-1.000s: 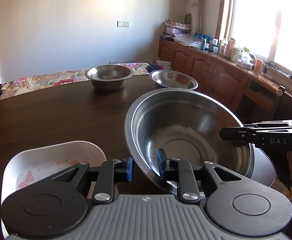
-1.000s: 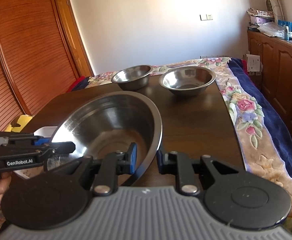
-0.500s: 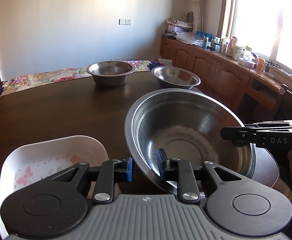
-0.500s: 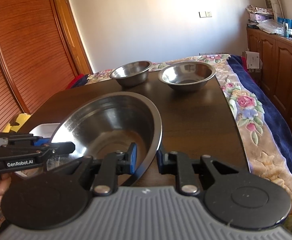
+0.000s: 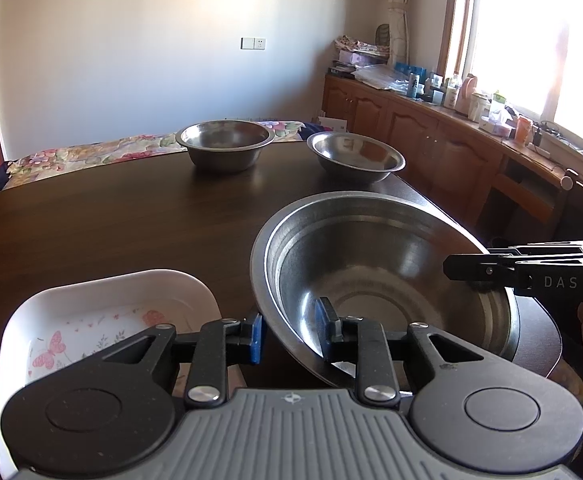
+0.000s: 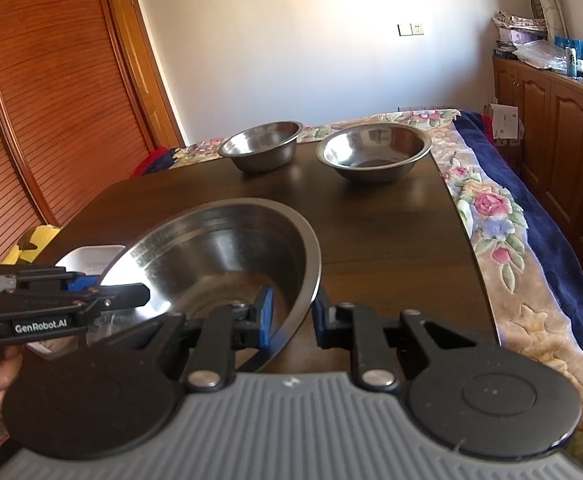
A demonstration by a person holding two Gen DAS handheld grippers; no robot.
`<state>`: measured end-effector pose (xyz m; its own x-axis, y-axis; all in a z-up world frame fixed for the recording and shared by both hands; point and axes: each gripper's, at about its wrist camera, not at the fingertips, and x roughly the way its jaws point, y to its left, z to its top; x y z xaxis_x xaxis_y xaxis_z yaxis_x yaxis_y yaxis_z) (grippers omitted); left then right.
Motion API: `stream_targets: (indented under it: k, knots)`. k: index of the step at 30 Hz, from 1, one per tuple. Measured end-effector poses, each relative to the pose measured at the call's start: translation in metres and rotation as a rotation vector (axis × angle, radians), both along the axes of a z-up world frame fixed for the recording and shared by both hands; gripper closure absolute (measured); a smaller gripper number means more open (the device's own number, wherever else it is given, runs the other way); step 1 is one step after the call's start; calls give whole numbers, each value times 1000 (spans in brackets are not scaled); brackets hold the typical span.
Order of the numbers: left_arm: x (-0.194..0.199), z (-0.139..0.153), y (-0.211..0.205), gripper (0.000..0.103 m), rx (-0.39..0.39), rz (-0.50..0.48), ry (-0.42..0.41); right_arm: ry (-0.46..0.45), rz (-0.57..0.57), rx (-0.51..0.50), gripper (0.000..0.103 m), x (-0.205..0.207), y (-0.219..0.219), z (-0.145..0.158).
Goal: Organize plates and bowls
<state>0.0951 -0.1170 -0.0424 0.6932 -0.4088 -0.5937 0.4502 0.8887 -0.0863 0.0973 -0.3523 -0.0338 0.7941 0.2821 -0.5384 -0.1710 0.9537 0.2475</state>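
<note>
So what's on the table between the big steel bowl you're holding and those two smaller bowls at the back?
Nothing: both wrist views show only bare dark table between the big bowl and the two small bowls.

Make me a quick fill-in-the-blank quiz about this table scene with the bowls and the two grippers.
The left gripper and right gripper both straddle the rim of the large ___ bowl.
At the table's far end stand ___ smaller metal bowls.
The white dish has a ___ printed on it.

Missing words: metal; two; butterfly
</note>
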Motion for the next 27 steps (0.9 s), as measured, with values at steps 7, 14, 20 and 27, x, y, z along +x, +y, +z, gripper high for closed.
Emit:
stream_targets:
  k: [7,14,20,27]
  knots:
    - [1,1,2,74,3,6,-13,-8,-7,1,79,0,-2,2]
    - [0,8,7,70,-13,17,-32,-28,-15,-1,79,-1,-7,11]
    - [-1,20,12,68,-23,29,-64,-57,-20,-14,79,-3,-11,21]
    - [5,30,14,65,-26,38,-85,-91,-25,-26,79,0,-17,37]
